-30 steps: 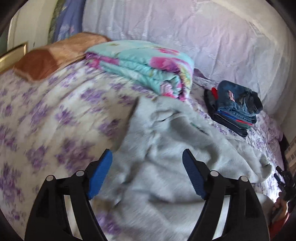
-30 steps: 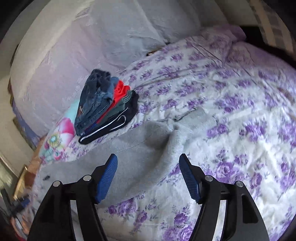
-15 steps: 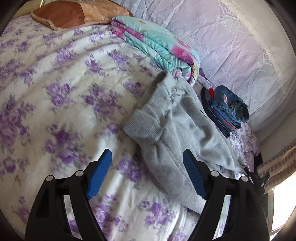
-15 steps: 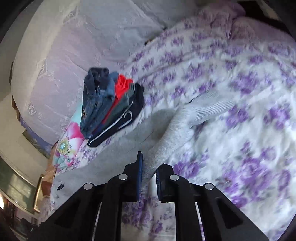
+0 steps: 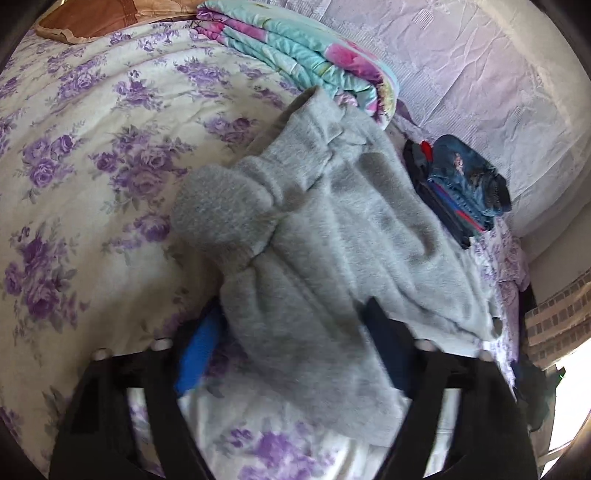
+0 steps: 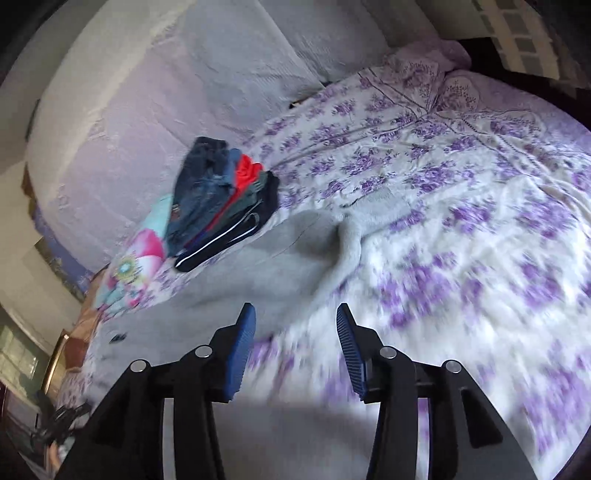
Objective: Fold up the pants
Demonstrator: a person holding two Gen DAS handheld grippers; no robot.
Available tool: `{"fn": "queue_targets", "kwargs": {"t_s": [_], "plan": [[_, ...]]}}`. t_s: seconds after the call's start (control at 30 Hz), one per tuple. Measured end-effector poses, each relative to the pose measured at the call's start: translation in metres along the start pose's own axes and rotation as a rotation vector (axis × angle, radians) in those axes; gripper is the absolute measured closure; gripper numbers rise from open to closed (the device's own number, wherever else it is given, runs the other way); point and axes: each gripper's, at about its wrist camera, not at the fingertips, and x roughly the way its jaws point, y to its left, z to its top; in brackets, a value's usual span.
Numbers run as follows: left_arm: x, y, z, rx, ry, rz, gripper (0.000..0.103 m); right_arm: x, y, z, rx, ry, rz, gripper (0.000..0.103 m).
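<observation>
Grey sweatpants (image 5: 332,229) lie crumpled on the floral bedspread (image 5: 92,155). In the left wrist view their near end drapes over and between the fingers of my left gripper (image 5: 295,332), hiding most of both blue pads; the jaws stand wide apart. In the right wrist view the pants (image 6: 280,266) stretch from the middle toward the lower left. My right gripper (image 6: 295,339) is open and empty, just in front of the pants' near edge, above the bedspread (image 6: 461,258).
A stack of folded jeans and dark pants (image 5: 461,184) (image 6: 221,206) lies by the white headboard cushion (image 6: 166,92). A folded turquoise floral blanket (image 5: 303,59) and a brown pillow (image 5: 103,14) sit beyond the grey pants.
My right gripper was shut on the pants half a second ago and has opened and let go. My left gripper has moved forward so the grey cloth now lies between its fingers.
</observation>
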Motion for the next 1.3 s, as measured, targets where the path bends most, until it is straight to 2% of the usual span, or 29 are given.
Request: {"fn": "queue_targets", "kwargs": {"t_s": [0.03,0.13,0.3,0.43,0.53,0.7,0.73,0.77,0.8,0.9,0.97,1.03,1.1,1.13,1.2,1.27,1.3], "plan": [[-0.001,0.001,-0.002,0.012,-0.012,-0.005,0.051,-0.020,-0.003,-0.008,0.002,-0.002,0.003,0.052],[-0.009,0.004,-0.008,0.041,-0.026,-0.045,0.066,-0.080,-0.015,-0.038,0.017,0.004,-0.024,0.046],[-0.017,0.014,-0.013,0.014,-0.017,-0.105,0.073,-0.133,-0.037,-0.083,0.103,0.095,-0.022,0.044],[-0.022,0.020,-0.014,-0.036,-0.001,-0.152,0.079,-0.121,-0.054,-0.115,0.185,0.186,0.024,0.044],[-0.027,0.018,-0.017,-0.037,0.007,-0.154,0.085,-0.090,-0.068,-0.123,0.274,0.227,0.060,0.043],[-0.041,0.009,-0.012,-0.029,0.005,-0.175,0.087,-0.058,-0.062,-0.105,0.251,0.196,0.082,0.042],[-0.046,0.006,-0.011,-0.028,0.000,-0.183,0.087,-0.055,-0.061,-0.097,0.253,0.184,0.088,0.059],[-0.052,0.003,-0.009,-0.025,-0.006,-0.194,0.087,-0.055,-0.059,-0.089,0.247,0.164,0.095,0.080],[-0.057,0.000,-0.010,-0.021,-0.011,-0.204,0.088,-0.061,-0.056,-0.077,0.221,0.130,0.106,0.083],[-0.073,-0.006,-0.016,-0.005,-0.017,-0.232,0.088,-0.083,-0.046,-0.059,0.150,0.065,0.115,0.085],[-0.080,-0.004,-0.027,0.004,-0.014,-0.238,0.088,-0.094,-0.048,-0.061,0.116,0.071,0.084,0.085],[-0.075,0.005,-0.036,0.005,0.005,-0.227,0.087,-0.095,-0.062,-0.075,0.109,0.126,0.029,0.085],[-0.056,0.023,-0.046,-0.025,0.058,-0.188,0.087,-0.084,-0.079,-0.095,0.108,0.213,-0.025,0.081],[-0.050,0.030,-0.049,-0.040,0.078,-0.186,0.084,-0.083,-0.087,-0.104,0.116,0.219,-0.018,0.081],[-0.049,0.046,-0.054,-0.105,0.084,-0.266,0.081,-0.092,-0.091,-0.104,0.137,0.194,0.008,0.075],[-0.063,0.053,-0.053,-0.133,0.068,-0.285,0.066,-0.109,-0.094,-0.095,0.172,0.132,-0.008,0.057],[-0.079,0.055,-0.051,-0.129,0.012,-0.244,0.051,-0.124,-0.096,-0.085,0.173,0.061,-0.052,0.054]]}}
